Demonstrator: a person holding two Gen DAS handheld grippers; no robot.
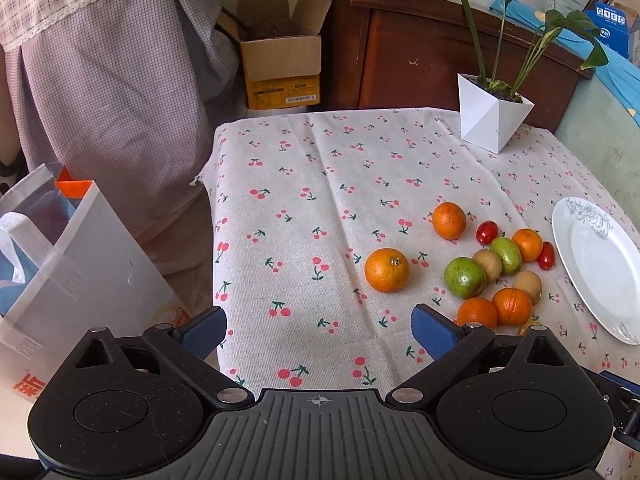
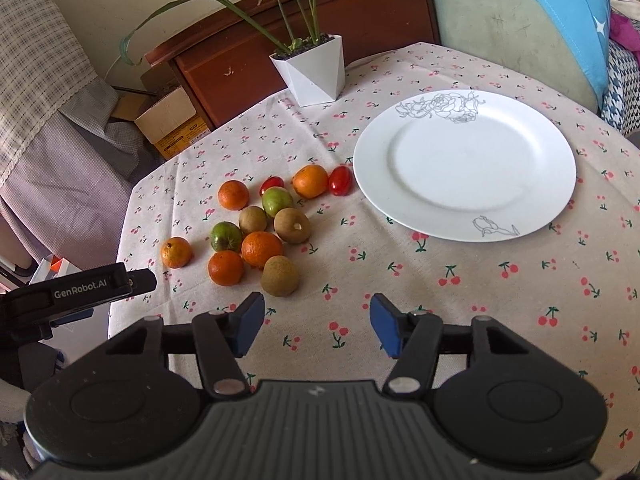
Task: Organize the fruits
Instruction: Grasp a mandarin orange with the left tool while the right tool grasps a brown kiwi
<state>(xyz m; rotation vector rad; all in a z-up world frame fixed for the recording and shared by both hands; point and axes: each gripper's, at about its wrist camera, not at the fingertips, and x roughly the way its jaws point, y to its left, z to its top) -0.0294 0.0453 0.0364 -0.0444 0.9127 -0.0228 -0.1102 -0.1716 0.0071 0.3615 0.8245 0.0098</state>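
Observation:
Several fruits lie in a loose cluster on the cherry-print tablecloth [image 1: 304,216]: oranges [image 1: 387,270] [image 2: 262,249], green fruits [image 1: 465,277] [image 2: 226,236], brown kiwis [image 1: 487,265] [image 2: 280,275] and small red tomatoes [image 1: 487,232] [image 2: 340,181]. A white plate [image 2: 464,164] with a flower drawing stands to their right; it also shows in the left wrist view [image 1: 596,264]. My left gripper [image 1: 319,332] is open and empty, just before the nearest orange. My right gripper [image 2: 317,324] is open and empty, right of the nearest kiwi.
A white faceted pot [image 1: 492,118] [image 2: 316,70] with a green plant stands at the table's back. A cardboard box [image 1: 280,64] and a wooden cabinet [image 1: 420,52] are behind the table. A white tote bag [image 1: 68,264] stands left of the table. The left gripper's body [image 2: 76,292] shows at left.

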